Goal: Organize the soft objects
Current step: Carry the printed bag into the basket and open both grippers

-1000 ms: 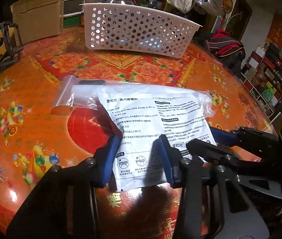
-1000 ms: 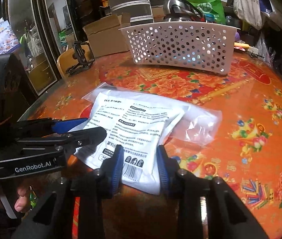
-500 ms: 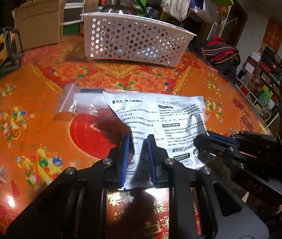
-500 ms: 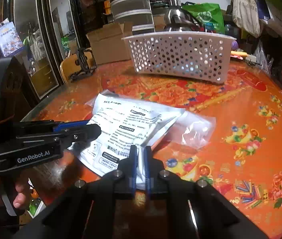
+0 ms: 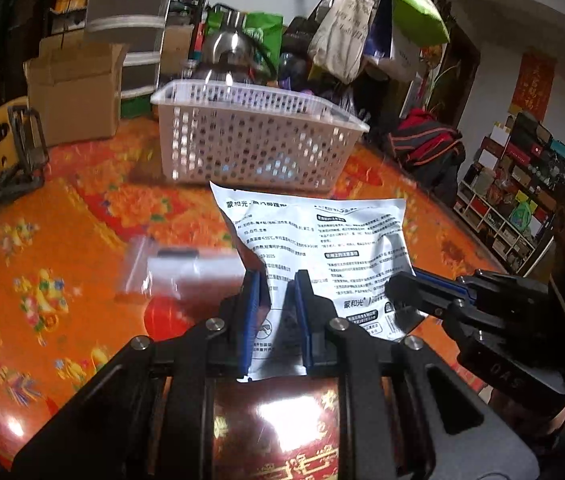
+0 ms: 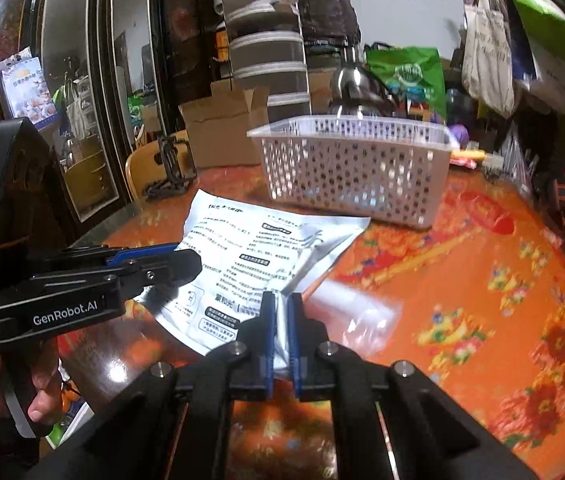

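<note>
A white printed soft pouch [image 5: 322,248] [image 6: 242,256] is held off the table by both grippers. My left gripper [image 5: 276,300] is shut on its near left edge. My right gripper [image 6: 278,320] is shut on its near right corner and also shows in the left wrist view [image 5: 406,292]. The left gripper shows in the right wrist view [image 6: 186,260]. A clear plastic bag [image 5: 174,268] [image 6: 358,312] lies on the table below. A white perforated basket [image 5: 254,148] [image 6: 354,168] stands beyond the pouch.
The round table has an orange flowered cover [image 5: 42,280] [image 6: 482,300]. A black folding stand [image 5: 18,160] and a cardboard box [image 5: 74,88] sit at the far left. Bags, a kettle and shelves crowd the room behind the basket.
Both grippers closed on the pouch's near edge and lifted it off the table, tilting it up toward the basket. The clear bag stayed on the table.
</note>
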